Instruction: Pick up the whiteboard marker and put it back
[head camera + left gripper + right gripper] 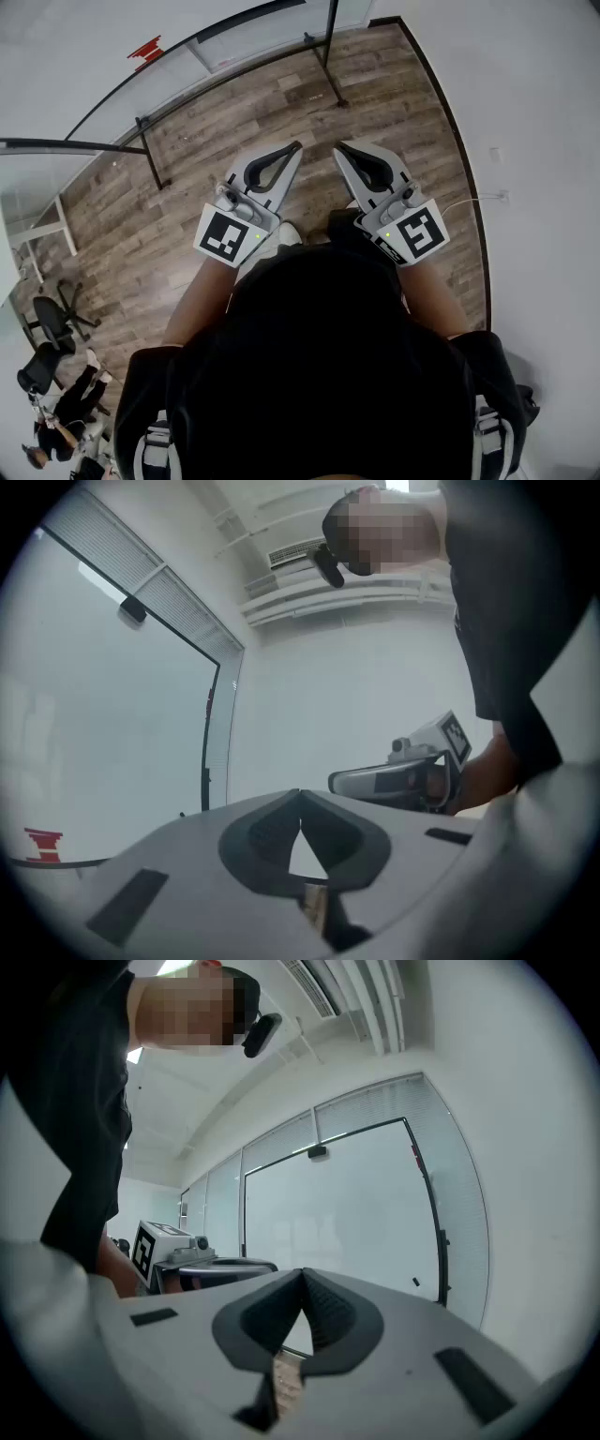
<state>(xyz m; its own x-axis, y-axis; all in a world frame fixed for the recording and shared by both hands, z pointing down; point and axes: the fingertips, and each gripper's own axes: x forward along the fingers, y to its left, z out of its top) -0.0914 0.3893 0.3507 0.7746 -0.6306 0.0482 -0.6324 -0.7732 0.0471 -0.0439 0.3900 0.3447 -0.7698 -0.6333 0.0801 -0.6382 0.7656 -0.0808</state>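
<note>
Left tongs (296, 148) and right tongs (341, 148) were pressed together, empty, held level side by side toward the board (337, 1213), probably a neutral start pose. Whiteboard marker showed in no view.

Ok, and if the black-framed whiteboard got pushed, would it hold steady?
Probably not firmly: the whiteboard is a wide, thin panel on slim black legs, so it would likely wobble or tip. It might also slide on the smooth wood floor. Whether it has wheels is too small to tell.
</note>
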